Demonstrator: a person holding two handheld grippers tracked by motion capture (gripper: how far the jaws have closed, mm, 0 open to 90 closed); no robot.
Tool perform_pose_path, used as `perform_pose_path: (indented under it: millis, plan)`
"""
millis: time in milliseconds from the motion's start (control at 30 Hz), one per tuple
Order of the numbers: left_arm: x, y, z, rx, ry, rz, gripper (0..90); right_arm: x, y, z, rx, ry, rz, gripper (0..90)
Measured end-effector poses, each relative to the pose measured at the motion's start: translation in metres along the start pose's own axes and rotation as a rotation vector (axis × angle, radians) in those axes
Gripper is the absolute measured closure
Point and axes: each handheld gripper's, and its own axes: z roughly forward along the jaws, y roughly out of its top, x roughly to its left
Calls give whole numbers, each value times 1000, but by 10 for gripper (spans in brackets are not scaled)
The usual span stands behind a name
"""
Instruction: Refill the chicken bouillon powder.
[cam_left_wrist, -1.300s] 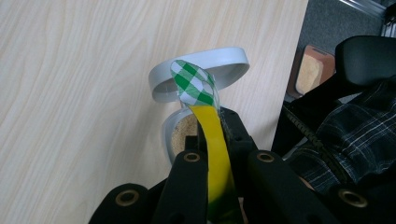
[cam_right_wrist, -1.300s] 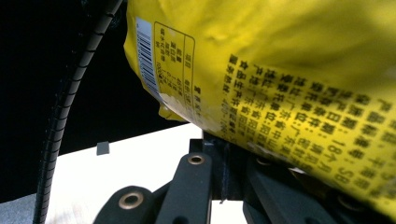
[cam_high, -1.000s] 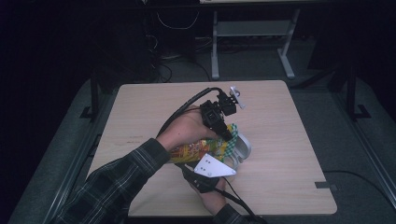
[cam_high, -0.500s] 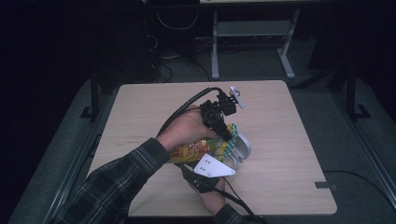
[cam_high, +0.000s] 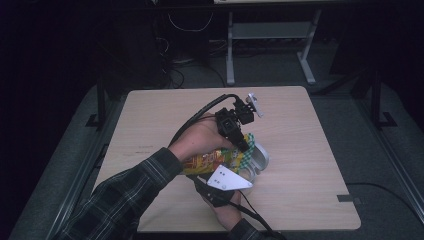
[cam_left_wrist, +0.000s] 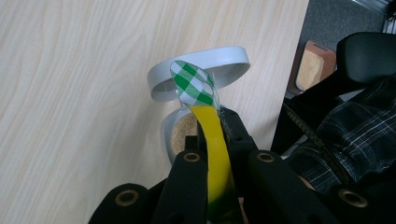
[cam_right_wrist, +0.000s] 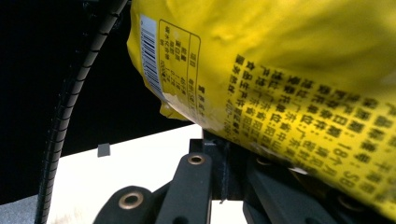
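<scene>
A yellow snack bag (cam_high: 205, 161) with a green-and-white checked top (cam_left_wrist: 194, 86) is held between both grippers over the wooden table (cam_high: 300, 125). My left gripper (cam_high: 246, 146) (cam_left_wrist: 212, 135) is shut on the bag's top edge. That edge hangs over a small white jar (cam_high: 257, 157) whose flip lid (cam_left_wrist: 201, 60) stands open. Brown granules (cam_left_wrist: 182, 133) show inside the jar. My right gripper (cam_high: 226, 172) (cam_right_wrist: 219, 149) comes from below, shut on the bag's lower end. The printed bag (cam_right_wrist: 289, 60) covers its right jaw.
The table's bare wood stretches left, back and right of the hands. A dark tape mark (cam_high: 347, 198) sits near the front right corner. Behind the table stand a metal frame (cam_high: 270, 30) and loose cables (cam_high: 182, 65) on the dark floor.
</scene>
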Motion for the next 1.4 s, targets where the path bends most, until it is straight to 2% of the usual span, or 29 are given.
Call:
perform_pose_path:
  millis: [1400]
  plan:
    - [-2,5,-1,1,9,0,875,-2,2,-1,-9,-4,-3,900]
